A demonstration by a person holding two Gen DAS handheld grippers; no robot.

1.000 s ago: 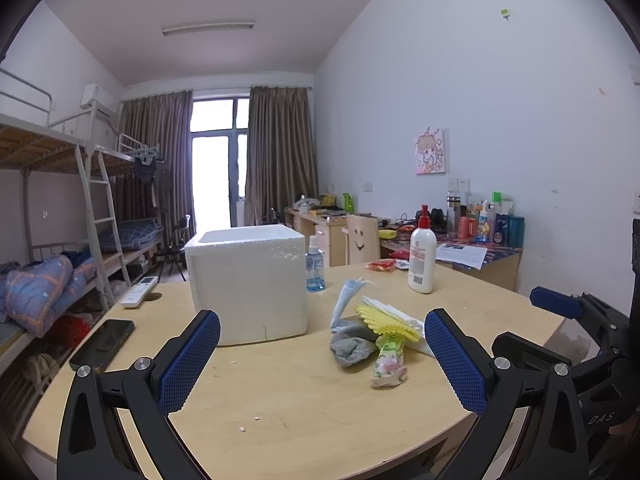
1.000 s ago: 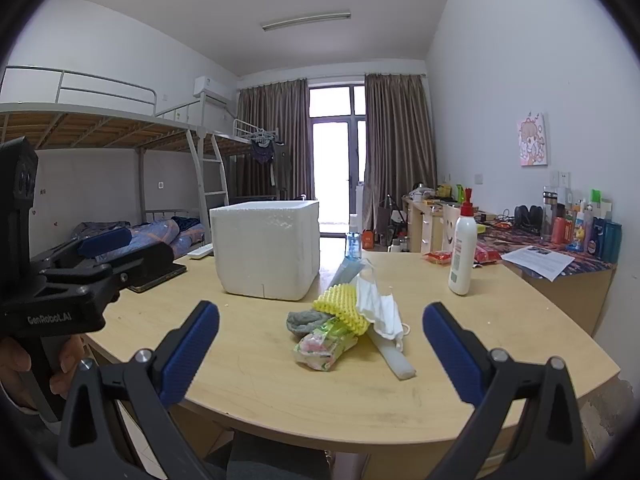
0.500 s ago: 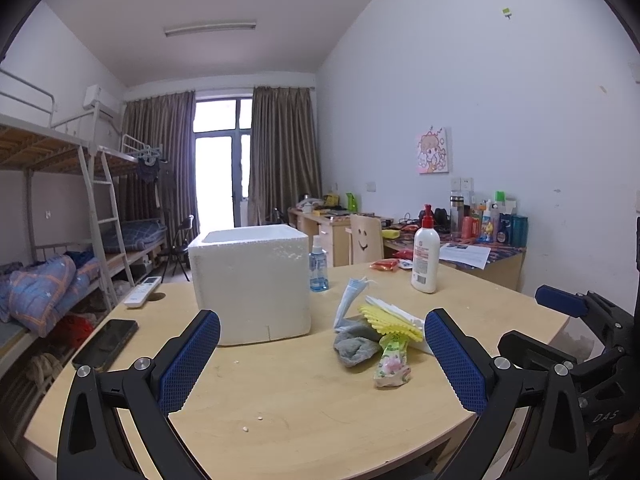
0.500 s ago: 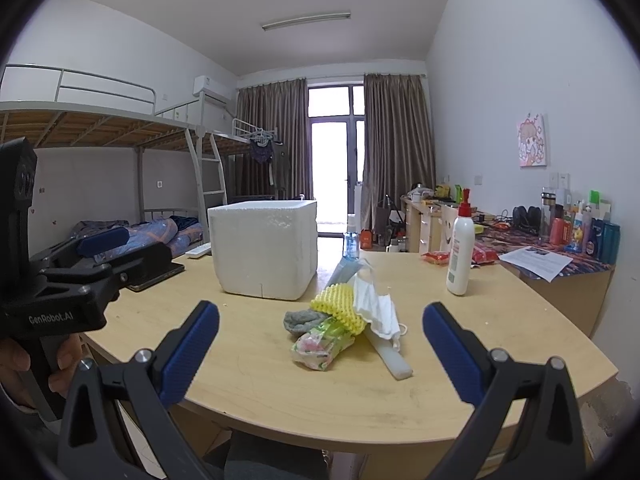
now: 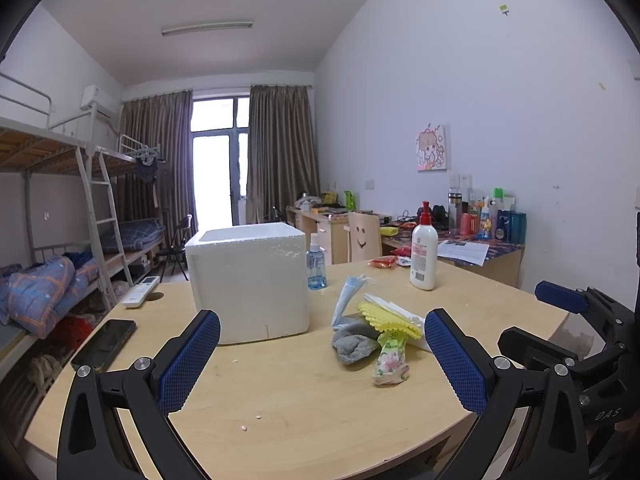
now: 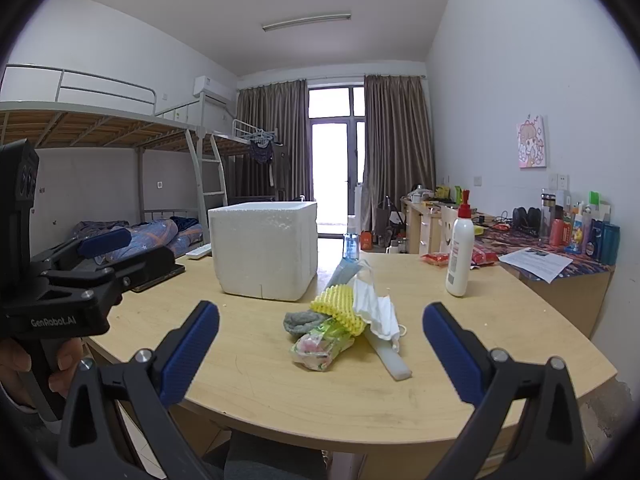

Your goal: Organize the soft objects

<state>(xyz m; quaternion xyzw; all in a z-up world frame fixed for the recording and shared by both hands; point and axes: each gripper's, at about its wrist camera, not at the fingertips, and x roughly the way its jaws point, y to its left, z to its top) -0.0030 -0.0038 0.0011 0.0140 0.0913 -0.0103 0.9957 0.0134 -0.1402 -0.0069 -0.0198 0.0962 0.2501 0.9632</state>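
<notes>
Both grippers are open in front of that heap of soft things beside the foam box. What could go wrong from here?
The soft items overlap: the yellow foam net lies over the grey sock and the snack packet, so a pinch may drag several along. The white face mask has loose ear loops that could snag. The foam box looks light; a nudge might shift it towards the spray bottle.
</notes>
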